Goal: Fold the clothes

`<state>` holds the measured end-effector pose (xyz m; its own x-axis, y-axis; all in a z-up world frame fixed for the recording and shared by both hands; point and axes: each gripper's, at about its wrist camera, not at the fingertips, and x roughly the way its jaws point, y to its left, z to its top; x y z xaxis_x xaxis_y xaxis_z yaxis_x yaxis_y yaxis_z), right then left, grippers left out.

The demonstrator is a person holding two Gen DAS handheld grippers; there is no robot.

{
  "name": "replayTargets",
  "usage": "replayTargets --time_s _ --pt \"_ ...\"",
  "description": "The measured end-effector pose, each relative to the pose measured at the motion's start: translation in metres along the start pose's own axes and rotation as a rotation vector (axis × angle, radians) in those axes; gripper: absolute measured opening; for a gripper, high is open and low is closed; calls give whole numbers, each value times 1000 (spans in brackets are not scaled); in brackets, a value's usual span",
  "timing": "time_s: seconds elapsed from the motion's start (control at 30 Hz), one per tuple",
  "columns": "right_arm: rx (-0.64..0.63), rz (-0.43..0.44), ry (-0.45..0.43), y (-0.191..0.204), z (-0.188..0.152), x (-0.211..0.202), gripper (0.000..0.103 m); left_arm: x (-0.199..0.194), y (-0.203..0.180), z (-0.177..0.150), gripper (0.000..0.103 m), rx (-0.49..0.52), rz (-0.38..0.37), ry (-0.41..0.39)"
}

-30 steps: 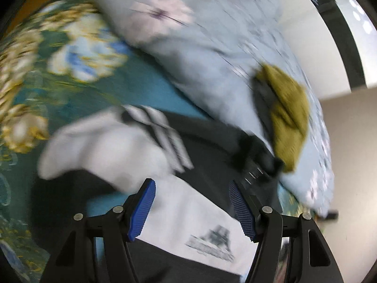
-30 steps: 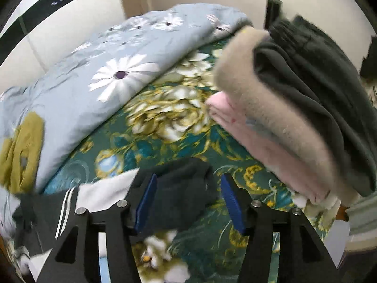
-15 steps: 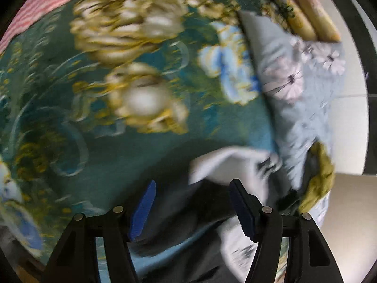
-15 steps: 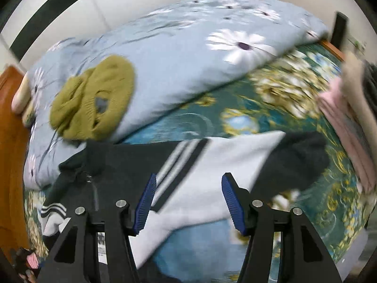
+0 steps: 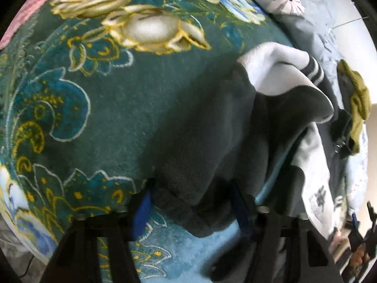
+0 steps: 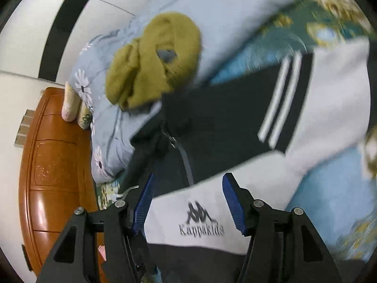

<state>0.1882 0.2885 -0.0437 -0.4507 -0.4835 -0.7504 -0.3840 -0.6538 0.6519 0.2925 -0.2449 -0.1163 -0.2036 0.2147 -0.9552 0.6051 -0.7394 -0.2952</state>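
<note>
A black and white zip jacket with white stripes and a "Kappakids" logo lies spread on the green floral bedspread. In the left wrist view its dark grey sleeve or hem lies bunched, folded over the white part. My left gripper is open, its blue pads on either side of the dark fabric edge. My right gripper is open and hovers above the jacket's white chest panel near the logo.
An olive green knit garment lies on a pale blue daisy quilt beside the jacket's collar. A brown wooden headboard stands at the left. A pink striped cloth lies at the far left edge.
Both grippers have swept across the bed. The left now sits low at the jacket's dark edge. The right has moved from the folded stack toward the jacket's chest and collar.
</note>
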Motion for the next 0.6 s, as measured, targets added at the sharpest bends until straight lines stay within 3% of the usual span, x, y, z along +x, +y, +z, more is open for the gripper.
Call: replayTargets --time_s 0.07,0.13,0.33,0.47,0.6 --pt "51 21 -4 -12 -5 -2 61 -7 0 5 24 4 -1 -27" --pt "89 44 -20 -22 -9 -8 61 -30 2 21 23 31 25 -121" --pt "116 97 -68 -35 -10 -25 61 -96 22 121 23 52 161 -361" --pt "107 66 -49 -34 -11 -17 61 -82 30 170 26 0 182 -302" --pt "92 64 -59 -34 -11 -21 61 -68 34 187 36 -85 103 -263"
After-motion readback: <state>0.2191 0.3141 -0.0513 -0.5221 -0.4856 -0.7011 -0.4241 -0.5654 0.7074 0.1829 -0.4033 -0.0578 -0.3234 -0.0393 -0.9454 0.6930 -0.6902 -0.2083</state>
